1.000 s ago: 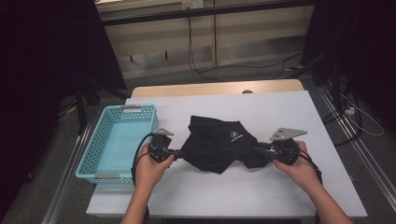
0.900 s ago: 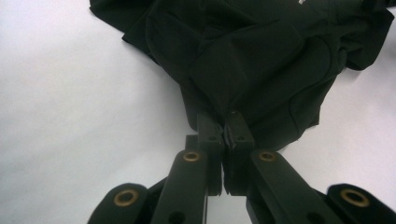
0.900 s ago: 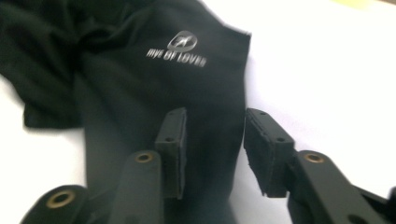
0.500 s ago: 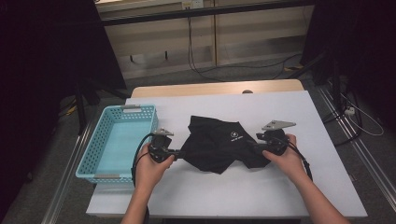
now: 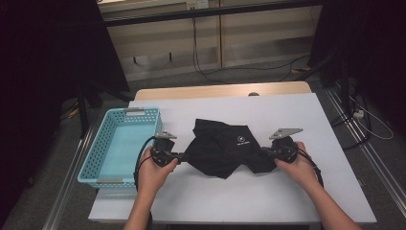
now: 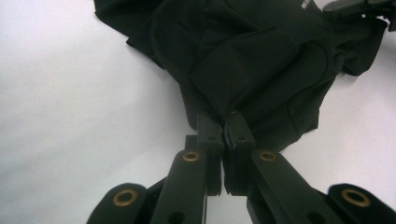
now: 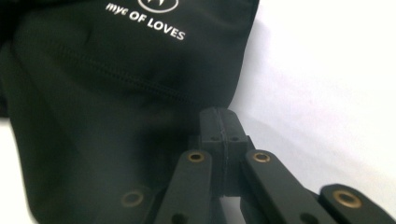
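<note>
Black garment (image 5: pixel 225 148) lies crumpled on the white surface (image 5: pixel 287 201), between both claws. Left claw (image 6: pixel 225 127) is clamped on its near edge. Right claw (image 7: pixel 219 122) has just been closing; jaws together at the cloth's edge, a pinch isn't clear. Step: gripping both ends. Next: lift or spread evenly, likely toward the basket (image 5: pixel 95 165) beyond the left claw.

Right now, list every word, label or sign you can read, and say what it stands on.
"myc OF LOVES": white print on the black garment, under a round white emblem cut off by the top edge of the right gripper view.
In the high view the same print is a white mark, too small to read.
No other text is legible.
</note>
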`<state>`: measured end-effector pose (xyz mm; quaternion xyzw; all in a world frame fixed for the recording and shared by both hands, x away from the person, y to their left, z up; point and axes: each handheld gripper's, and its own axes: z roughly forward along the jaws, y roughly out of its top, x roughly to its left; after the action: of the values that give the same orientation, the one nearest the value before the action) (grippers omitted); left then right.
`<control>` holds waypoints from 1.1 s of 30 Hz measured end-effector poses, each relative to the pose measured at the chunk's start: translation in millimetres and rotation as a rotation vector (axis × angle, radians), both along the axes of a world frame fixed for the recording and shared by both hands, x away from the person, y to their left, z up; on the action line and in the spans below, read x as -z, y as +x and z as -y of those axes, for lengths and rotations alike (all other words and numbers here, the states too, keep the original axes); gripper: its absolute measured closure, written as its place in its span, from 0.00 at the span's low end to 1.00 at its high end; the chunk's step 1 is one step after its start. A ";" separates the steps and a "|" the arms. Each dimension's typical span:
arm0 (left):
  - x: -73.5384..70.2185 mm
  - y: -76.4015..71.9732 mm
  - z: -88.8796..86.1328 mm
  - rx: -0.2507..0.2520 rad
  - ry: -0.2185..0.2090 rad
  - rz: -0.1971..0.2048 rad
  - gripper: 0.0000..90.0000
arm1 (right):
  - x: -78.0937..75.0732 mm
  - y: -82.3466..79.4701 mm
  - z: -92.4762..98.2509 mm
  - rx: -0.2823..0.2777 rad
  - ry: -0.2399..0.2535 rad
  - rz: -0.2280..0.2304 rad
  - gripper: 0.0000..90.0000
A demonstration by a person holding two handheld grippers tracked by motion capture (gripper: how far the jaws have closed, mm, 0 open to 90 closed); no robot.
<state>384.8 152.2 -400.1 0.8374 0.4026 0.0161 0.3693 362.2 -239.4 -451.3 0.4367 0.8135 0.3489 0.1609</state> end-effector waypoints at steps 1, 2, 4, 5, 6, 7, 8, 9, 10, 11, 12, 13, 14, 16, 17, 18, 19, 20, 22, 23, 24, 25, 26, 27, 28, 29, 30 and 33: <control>-0.3 0.1 -1.3 -0.001 -0.002 0.000 0.97 | -0.8 -1.9 1.8 0.004 -0.007 0.005 1.00; -0.3 0.1 -1.3 -0.001 -0.002 0.000 0.97 | -0.8 -1.9 1.8 0.004 -0.007 0.005 1.00; -0.5 0.1 -2.2 -0.007 -0.007 0.001 0.97 | -5.7 -10.2 13.0 0.020 0.006 0.012 1.00; -0.8 0.3 -3.1 -0.008 -0.006 0.000 0.97 | -7.5 -13.2 18.2 0.025 -0.008 0.015 1.00; -1.0 0.3 -3.9 -0.014 -0.010 0.000 0.97 | -8.5 -14.9 21.4 0.027 -0.015 0.012 1.00; -1.1 0.6 -4.5 -0.012 -0.011 0.000 0.97 | -9.8 -16.7 25.6 0.037 -0.014 0.009 1.00; -0.9 0.6 -4.2 -0.013 -0.011 -0.002 0.97 | -11.0 -17.6 29.8 0.051 0.014 0.021 1.00; -0.6 0.8 -3.6 -0.013 -0.012 -0.003 0.97 | -12.1 -17.4 31.0 0.052 0.023 0.037 1.00; -0.6 0.8 -3.6 -0.013 -0.012 -0.003 0.97 | -12.1 -17.4 31.0 0.052 0.023 0.037 1.00; 0.0 1.2 -1.5 -0.010 -0.007 -0.002 0.97 | -15.8 -16.8 26.7 0.045 0.041 0.069 0.98; 0.3 1.4 -0.7 -0.006 -0.007 -0.003 0.97 | -16.2 -15.4 22.4 0.045 0.040 0.080 0.91; 0.6 1.4 0.4 -0.004 -0.002 -0.004 0.97 | -16.1 -13.8 19.0 0.045 0.032 0.087 0.86; 1.1 1.4 1.3 -0.005 0.000 -0.002 0.97 | -15.0 -10.3 13.5 0.036 0.024 0.097 0.81; 1.2 1.3 1.6 -0.002 0.002 -0.003 0.97 | -12.0 -3.9 7.1 0.039 0.031 0.096 0.72; 1.5 0.9 2.6 -0.003 0.005 -0.002 0.97 | -9.7 0.6 3.4 0.049 0.021 0.100 0.69; 1.4 0.7 2.8 -0.001 0.006 -0.003 0.97 | -7.9 4.5 1.1 0.057 0.022 0.096 0.67; 1.4 0.5 2.9 0.000 0.007 -0.002 0.97 | -6.0 7.6 0.0 0.060 0.038 0.090 0.66; 1.4 0.2 3.0 0.001 0.007 -0.002 0.97 | -3.4 10.9 -1.5 0.069 0.068 0.078 0.64; 1.4 0.1 2.5 0.006 0.011 0.000 0.97 | 2.4 15.8 -4.3 0.079 0.083 0.059 0.62; 1.5 0.0 2.2 0.006 0.010 -0.001 0.97 | 6.6 17.8 -5.5 0.076 0.086 0.034 0.62; 1.4 0.0 1.9 0.009 0.009 -0.003 0.97 | 9.5 18.8 -5.6 0.076 0.083 0.012 0.64; 1.4 0.1 1.8 0.009 0.008 -0.002 0.97 | 10.9 19.0 -5.3 0.078 0.088 0.008 0.66; 1.4 0.3 1.9 0.008 0.007 -0.001 0.97 | 10.7 19.2 -4.3 0.074 0.102 0.005 0.77; 1.7 0.2 2.4 0.007 0.008 0.000 0.97 | 10.1 18.7 -3.5 0.034 0.138 -0.022 0.88; 1.9 0.2 3.0 0.008 0.008 -0.002 0.97 | 10.5 18.0 -4.0 0.023 0.147 -0.029 0.89; 2.0 0.2 3.6 0.007 0.005 -0.004 0.97 | 10.7 16.9 -5.0 0.018 0.134 -0.030 0.93; 2.0 0.4 3.8 0.009 0.006 -0.003 0.97 | 9.8 16.3 -5.5 0.016 0.137 -0.027 0.95; 1.6 0.2 3.8 0.008 0.003 0.001 0.97 | 4.6 11.6 -3.0 0.024 0.114 -0.022 0.96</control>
<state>384.9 148.4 -401.7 0.8395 0.3992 0.0159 0.3683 373.8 -236.4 -455.9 0.4584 0.7887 0.3880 0.1311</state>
